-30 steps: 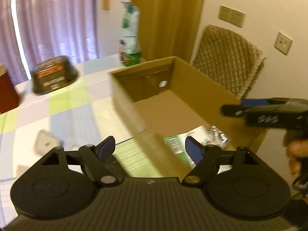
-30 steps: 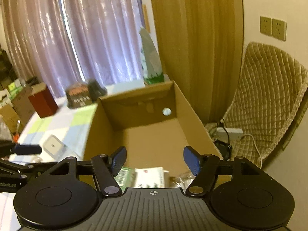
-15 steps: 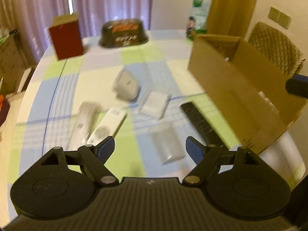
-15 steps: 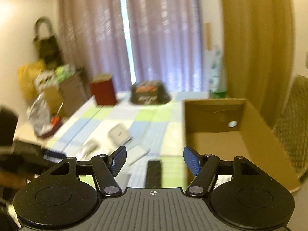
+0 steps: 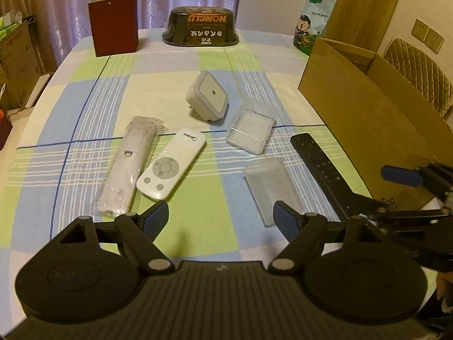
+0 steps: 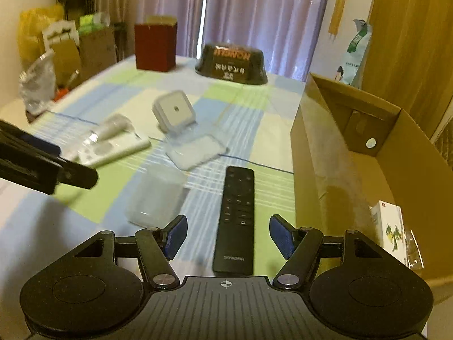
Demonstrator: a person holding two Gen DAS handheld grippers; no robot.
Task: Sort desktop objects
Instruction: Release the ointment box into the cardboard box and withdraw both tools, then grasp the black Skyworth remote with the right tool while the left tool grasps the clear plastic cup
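Both grippers, left (image 5: 220,219) and right (image 6: 228,236), hang spread and empty, black remote (image 6: 236,221) lying between the right's fingers beside the cardboard box (image 6: 325,153), whose contents are mostly hidden.

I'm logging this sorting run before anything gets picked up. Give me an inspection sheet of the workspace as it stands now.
Surface: table under a checked cloth.
Job's things: black remote, white remote, bagged white device, white plug-in cube, two clear plastic cases, all loose on the cloth; cardboard box open at the table's right side, a small white carton inside.
Clutter: red box, dark tray, snack bag at the far edge.
Grippers: left gripper and right gripper open, empty.
Cables: nothing seen.
Surroundings: curtains, quilted chair, wall sockets.
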